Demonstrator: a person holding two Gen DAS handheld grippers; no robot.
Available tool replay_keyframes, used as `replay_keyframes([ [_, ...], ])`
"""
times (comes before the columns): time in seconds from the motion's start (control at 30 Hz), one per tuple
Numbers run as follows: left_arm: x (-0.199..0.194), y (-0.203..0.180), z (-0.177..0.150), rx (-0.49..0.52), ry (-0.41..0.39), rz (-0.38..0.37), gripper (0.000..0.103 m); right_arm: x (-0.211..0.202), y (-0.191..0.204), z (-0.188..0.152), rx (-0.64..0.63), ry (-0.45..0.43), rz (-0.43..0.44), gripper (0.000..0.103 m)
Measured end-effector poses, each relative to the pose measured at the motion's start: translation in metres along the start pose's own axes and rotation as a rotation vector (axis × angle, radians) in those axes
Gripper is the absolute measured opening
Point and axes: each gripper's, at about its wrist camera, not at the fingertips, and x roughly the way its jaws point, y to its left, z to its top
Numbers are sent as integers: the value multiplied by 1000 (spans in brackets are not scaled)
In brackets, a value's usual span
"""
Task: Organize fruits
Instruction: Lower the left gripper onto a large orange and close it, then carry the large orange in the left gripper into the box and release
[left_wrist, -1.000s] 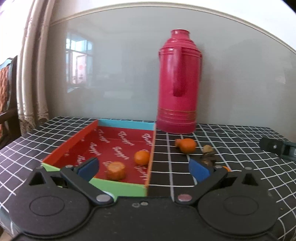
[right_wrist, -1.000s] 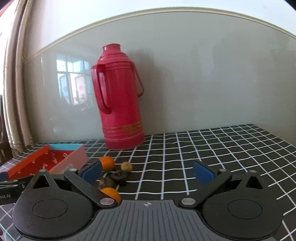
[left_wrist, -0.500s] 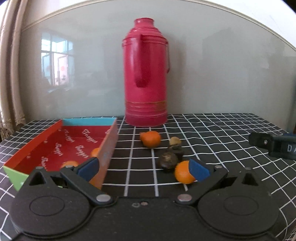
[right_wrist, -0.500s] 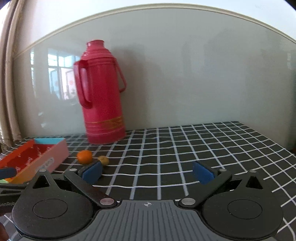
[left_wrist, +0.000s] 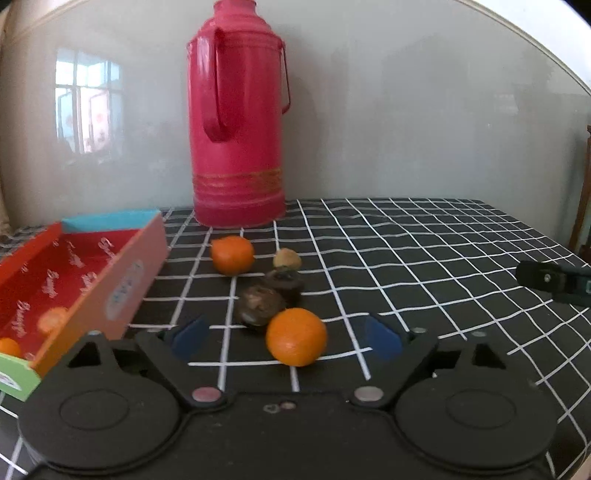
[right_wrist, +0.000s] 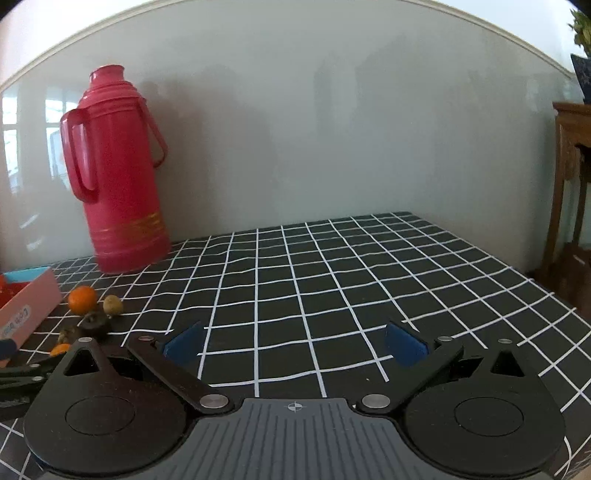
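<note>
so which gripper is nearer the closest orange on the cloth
Left. The left gripper, jaws just closing, has the orange between its open fingers, untouched. The right gripper is off to the orange's right over bare cloth.

Left gripper black, right gripper black with ribbed grey centre, blue fingers, silver screws

Probably a home: a red thermos on a checked tablecloth, wooden furniture beside.

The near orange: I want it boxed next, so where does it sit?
In the left wrist view the near orange lies on the checked cloth between the left gripper's open jaws, just before a dark fruit.
</note>
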Motion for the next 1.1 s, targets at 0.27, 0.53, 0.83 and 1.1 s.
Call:
replay_keyframes([
  [0.27,19,0,0,-16,99,-6,39,2,-9,-3,-28,26,-2,103],
  [0.53,16,-2,-2,16,90,-38,27,5,-1,-3,-23,41,18,103],
  [0.83,-19,19,3,24,-16,-5,27,7,26,1,-30,44,66,103],
  [1.1,-48,71,9,-56,-94,93,27,7,64,-1,-67,49,112,103],
])
